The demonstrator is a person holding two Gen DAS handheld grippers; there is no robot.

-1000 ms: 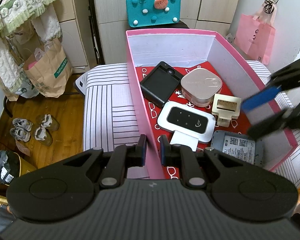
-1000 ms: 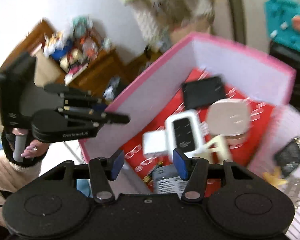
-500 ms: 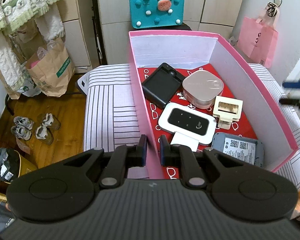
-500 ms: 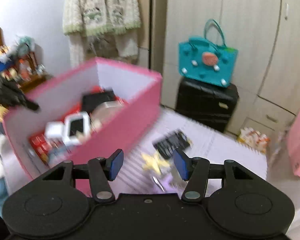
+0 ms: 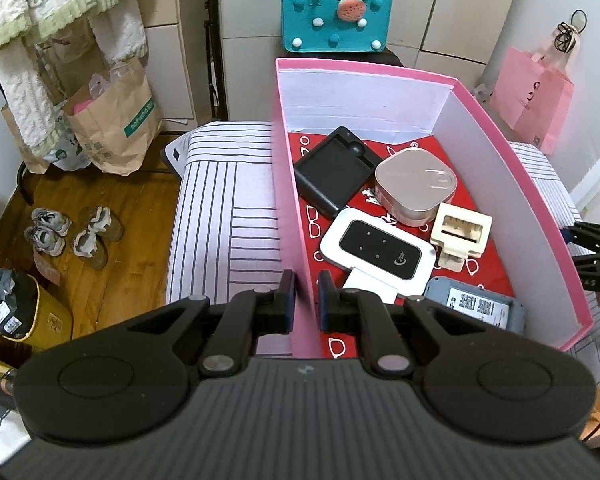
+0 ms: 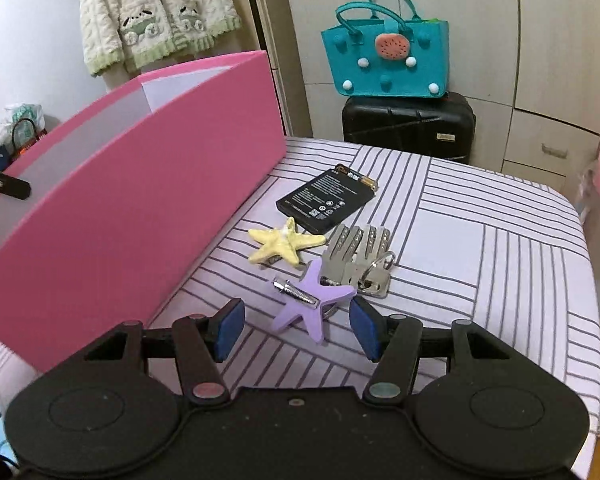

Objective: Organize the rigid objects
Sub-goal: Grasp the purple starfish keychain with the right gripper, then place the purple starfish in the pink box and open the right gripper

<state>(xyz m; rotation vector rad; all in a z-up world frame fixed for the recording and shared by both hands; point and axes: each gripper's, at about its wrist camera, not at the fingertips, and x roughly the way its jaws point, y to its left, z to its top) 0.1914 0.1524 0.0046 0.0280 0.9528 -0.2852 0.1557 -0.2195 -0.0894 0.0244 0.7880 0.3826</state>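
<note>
Only the left wrist view looks down into the pink box: a black case near its far left corner, a rounded metallic tin beside that, a white pocket router in the middle, a cream plastic connector towards the right wall, and a grey labelled device at the near end. The right wrist view sees just the box's outer pink wall, but it alone shows what lies on the striped cushion outside — a black battery furthest away, a yellow starfish clip, a bunch of keys, and a purple starfish clip nearest.

The left gripper is pinched tight on the box's near left wall. The right gripper stands about half open and has just been widening — nothing is gripped, and the purple starfish clip lies just ahead of its blue pads, its near arm between them.
</note>
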